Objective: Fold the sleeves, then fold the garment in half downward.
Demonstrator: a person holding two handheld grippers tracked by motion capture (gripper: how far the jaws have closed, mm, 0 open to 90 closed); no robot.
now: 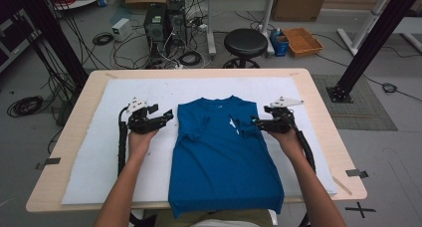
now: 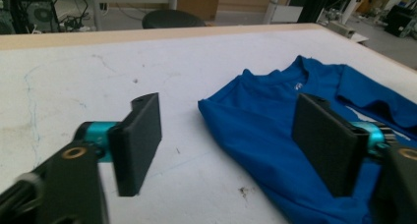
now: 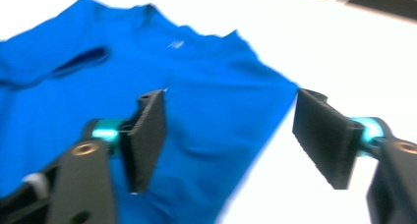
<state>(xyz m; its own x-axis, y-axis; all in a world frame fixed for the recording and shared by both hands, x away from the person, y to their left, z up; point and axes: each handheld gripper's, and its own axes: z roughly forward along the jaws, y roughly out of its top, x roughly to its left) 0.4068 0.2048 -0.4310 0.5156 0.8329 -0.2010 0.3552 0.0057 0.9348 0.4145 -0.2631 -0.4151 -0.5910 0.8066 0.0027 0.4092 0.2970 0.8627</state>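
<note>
My table [image 1: 318,112] is light wood, with a white sheet [image 1: 149,87] spread over most of its top. On that sheet my blue shirt [image 1: 224,157] lies flat, its hem hanging over the near edge.

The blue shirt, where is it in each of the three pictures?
High view: the blue shirt lies mid-table, between the two grippers.
Left gripper view: it lies at the right, beneath the right-hand jaw.
Right gripper view: it covers the left and middle.
Shared landmark: the shirt's collar.
</note>
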